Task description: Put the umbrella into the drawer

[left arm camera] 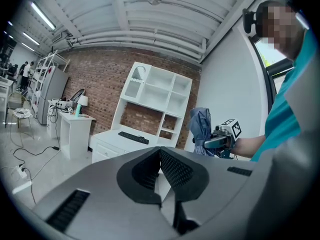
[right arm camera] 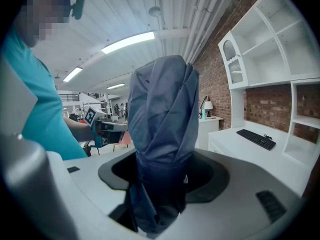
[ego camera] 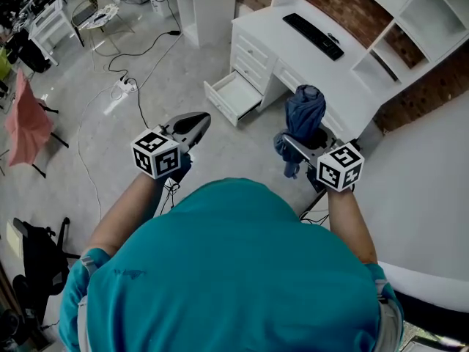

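A folded dark-blue umbrella [ego camera: 303, 117] stands upright in my right gripper [ego camera: 299, 149], which is shut on it near its lower part; in the right gripper view the umbrella [right arm camera: 161, 134] fills the middle between the jaws. My left gripper [ego camera: 192, 125] is shut with nothing in it, its ribbed pads pressed together [left arm camera: 160, 171]. An open white drawer [ego camera: 233, 96] sticks out from the low left side of the white desk [ego camera: 308, 57], ahead of both grippers and between them. From the left gripper view I see the right gripper holding the umbrella [left arm camera: 201, 129].
A black keyboard [ego camera: 314, 35] lies on the desk top, under white shelves [ego camera: 410, 20] against a brick wall. Cables and a power strip [ego camera: 123, 86] run over the grey floor at left. A pink chair [ego camera: 26, 123] stands far left, a small white table [ego camera: 205, 6] behind.
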The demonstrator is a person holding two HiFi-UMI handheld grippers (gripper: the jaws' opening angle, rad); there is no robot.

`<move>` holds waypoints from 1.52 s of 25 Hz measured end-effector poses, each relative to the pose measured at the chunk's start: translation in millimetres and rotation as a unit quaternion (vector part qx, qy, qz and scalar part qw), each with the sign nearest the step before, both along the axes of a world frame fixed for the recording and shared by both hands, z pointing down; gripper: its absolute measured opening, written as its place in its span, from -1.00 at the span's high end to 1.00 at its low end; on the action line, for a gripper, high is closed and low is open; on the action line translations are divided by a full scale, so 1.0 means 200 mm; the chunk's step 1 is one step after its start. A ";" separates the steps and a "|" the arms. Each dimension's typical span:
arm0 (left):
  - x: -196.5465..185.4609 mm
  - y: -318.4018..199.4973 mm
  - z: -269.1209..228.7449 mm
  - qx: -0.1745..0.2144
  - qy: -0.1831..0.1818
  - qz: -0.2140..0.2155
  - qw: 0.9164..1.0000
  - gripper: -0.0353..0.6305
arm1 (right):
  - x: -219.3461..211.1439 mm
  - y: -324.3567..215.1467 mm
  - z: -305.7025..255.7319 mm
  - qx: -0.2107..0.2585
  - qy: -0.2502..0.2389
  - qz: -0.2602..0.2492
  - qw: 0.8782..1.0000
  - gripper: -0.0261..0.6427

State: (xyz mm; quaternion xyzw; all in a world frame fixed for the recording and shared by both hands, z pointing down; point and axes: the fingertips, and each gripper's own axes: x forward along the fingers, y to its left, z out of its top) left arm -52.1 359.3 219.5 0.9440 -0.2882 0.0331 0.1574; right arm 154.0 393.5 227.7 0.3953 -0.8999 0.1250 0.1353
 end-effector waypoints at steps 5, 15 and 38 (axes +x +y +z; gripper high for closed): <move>0.16 0.04 -0.01 -0.006 0.004 -0.001 1.000 0.85 | 0.14 0.02 0.00 -0.001 0.002 -0.003 1.000 0.09; 0.27 -0.05 0.02 -0.012 -0.002 0.000 1.000 0.85 | 0.25 -0.04 0.07 -0.011 -0.005 -0.008 1.000 0.09; -0.13 -1.69 0.22 -0.040 -0.008 0.092 0.995 0.85 | -0.25 -1.54 0.10 -0.033 0.006 0.067 0.997 0.09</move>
